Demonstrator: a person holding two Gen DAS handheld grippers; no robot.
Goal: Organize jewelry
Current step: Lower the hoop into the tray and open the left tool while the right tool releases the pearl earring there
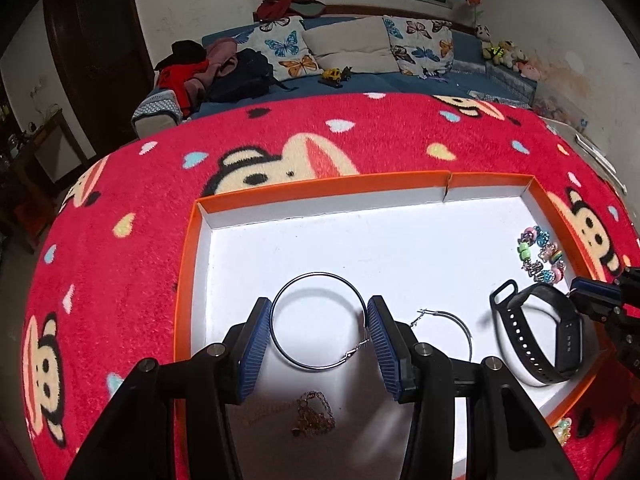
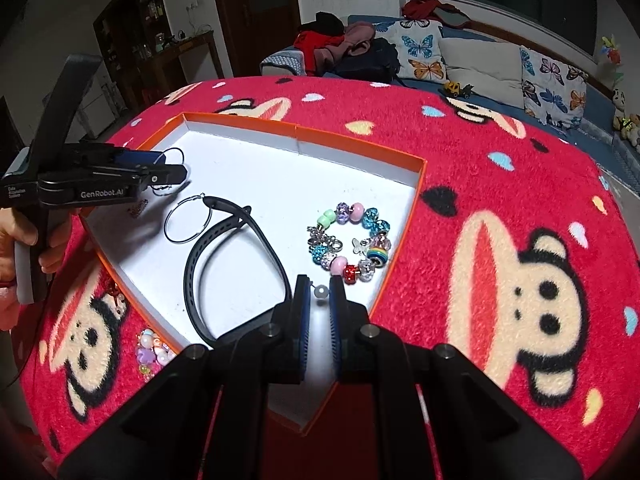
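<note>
A shallow orange tray [image 1: 320,184] with a white floor lies on a red cartoon blanket. My left gripper [image 1: 319,300] is shut on a large silver hoop earring [image 1: 276,332], whose ring spans from pad to pad just above the tray floor. A second hoop [image 1: 468,332] lies flat to its right. Below the held hoop rests a gold chain [image 1: 314,420]. My right gripper [image 2: 320,280] is shut on a small pearl piece [image 2: 321,292] over the tray's near corner. A black watch band [image 2: 240,256] and a colourful beaded bracelet [image 2: 352,248] also lie in the tray.
A pastel bead bracelet [image 2: 154,354] lies on the blanket [image 2: 480,184] outside the tray's near left wall. A person's hand [image 2: 16,240] holds the left gripper's handle. Beyond the blanket stands a blue sofa [image 1: 360,80] with cushions, clothes and a toy truck.
</note>
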